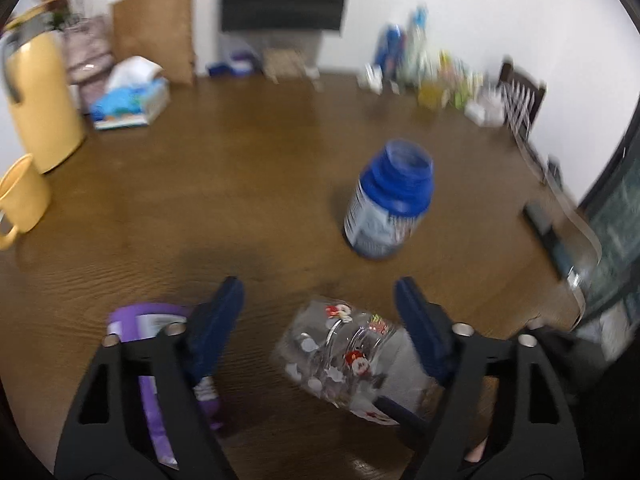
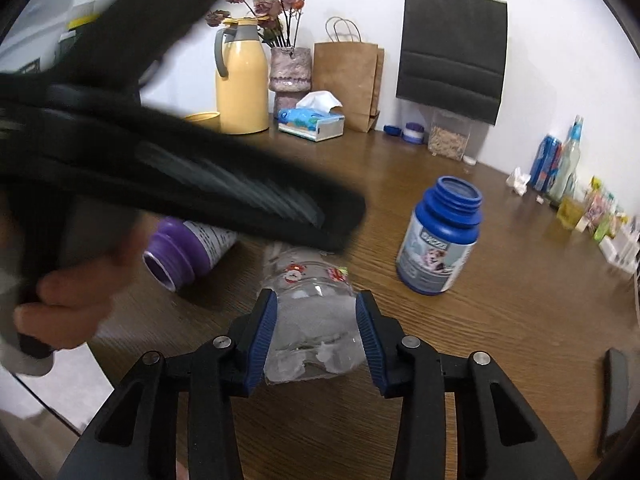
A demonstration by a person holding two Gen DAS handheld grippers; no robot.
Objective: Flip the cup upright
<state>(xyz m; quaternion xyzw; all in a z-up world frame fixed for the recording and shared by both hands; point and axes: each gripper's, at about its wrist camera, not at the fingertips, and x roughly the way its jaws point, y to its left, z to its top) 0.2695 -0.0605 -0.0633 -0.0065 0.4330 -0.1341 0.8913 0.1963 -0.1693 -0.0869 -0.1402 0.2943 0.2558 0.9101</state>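
The right tongs (image 2: 316, 322) clamp the clear printed glass cup (image 2: 312, 304), lying sideways on the brown wooden surface (image 2: 500, 320); the left tongs (image 1: 320, 312) stand apart over it.

Left wrist view looks down along its own blue-padded fingers (image 1: 420, 320) from close above the wooden table (image 1: 240, 184), facing the far wall; picture blurred. Right wrist view sits lower and near, facing the far-left corner, the left gripper's body crossing its upper left; both share the clear cup (image 1: 344, 356) (image 2: 316, 312), blue bottle (image 1: 390, 200) (image 2: 440, 236), purple bottle (image 1: 148, 320) (image 2: 184, 248) and yellow flask (image 1: 40, 100) (image 2: 242, 80).
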